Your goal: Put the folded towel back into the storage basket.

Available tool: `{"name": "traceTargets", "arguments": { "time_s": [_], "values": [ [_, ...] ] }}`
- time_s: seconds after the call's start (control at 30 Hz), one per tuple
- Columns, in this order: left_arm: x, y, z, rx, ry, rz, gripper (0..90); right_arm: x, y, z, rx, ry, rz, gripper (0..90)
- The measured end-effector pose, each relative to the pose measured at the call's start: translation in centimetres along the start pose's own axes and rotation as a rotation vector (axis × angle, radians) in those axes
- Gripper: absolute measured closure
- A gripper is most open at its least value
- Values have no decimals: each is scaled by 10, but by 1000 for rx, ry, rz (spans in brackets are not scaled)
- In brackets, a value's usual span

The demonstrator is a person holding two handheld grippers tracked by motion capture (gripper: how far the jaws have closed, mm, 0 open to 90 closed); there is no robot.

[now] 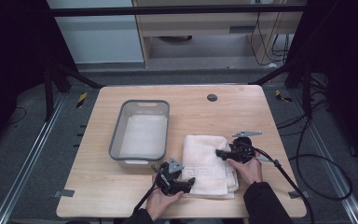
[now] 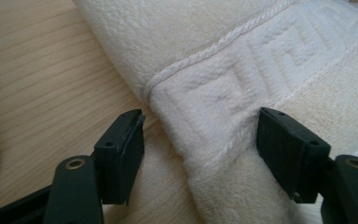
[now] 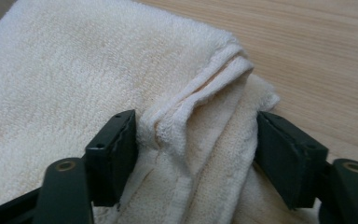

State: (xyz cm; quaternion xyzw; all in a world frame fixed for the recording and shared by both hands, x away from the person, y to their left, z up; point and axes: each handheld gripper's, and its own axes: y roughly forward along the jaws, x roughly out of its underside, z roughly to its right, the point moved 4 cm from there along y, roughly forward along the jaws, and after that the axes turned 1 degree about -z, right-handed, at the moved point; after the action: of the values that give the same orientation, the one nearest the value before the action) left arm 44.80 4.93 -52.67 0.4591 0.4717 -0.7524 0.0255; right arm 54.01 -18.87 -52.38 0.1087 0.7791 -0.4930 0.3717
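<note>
A folded cream towel lies flat on the wooden table, right of centre and toward the lower part of the high view. It is terry cloth in several layers, with a woven key-pattern band and a corded edge running across the end nearer the bottom of the frame. It looks soft and light, likely to sag and unfold wherever it is not supported, and its nap should give the jaws good friction, so slipping seems a small risk. Stacked hems and folded corners are the sensible places to take hold, since a pinch there catches all the layers at once.

The left gripper sits at the towel's lower left edge. In the left gripper view its jaws are spread wide, straddling the thick fold where the patterned band wraps around the edge, and not yet pressing the cloth. The right gripper is at the towel's right edge, higher in the frame. In the right gripper view its jaws are likewise spread, on either side of a bunched corner where several hems meet; whether the cloth touches the inner faces is hard to tell.

Just left of the towel stands a grey plastic basin, pale inside and apparently with nothing in it. A small dark round grommet is set into the table's far edge.
</note>
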Motion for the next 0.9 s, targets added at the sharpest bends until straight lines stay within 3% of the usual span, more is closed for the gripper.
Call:
{"name": "traceTargets", "arguments": {
  "time_s": [0.13,0.3,0.5,0.63,0.67,0.9],
  "values": [
    [-1,1,-1,21,-8,-16,341,0,0,-1,-27,14,-6,409],
    [-2,0,3,37,7,-28,456,0,0,-3,-68,44,-20,530],
    [-3,0,5,68,-6,-31,556,-1,-1,-5,-93,45,-23,651],
    [-4,-2,5,77,-2,-28,628,-3,-3,-7,-93,29,-23,690],
    [-4,-2,5,77,-2,-28,686,-3,-3,-7,-93,29,-23,690],
    [-6,-7,3,102,-25,7,740,-8,-12,-9,-102,28,-8,699]
  ]
}}
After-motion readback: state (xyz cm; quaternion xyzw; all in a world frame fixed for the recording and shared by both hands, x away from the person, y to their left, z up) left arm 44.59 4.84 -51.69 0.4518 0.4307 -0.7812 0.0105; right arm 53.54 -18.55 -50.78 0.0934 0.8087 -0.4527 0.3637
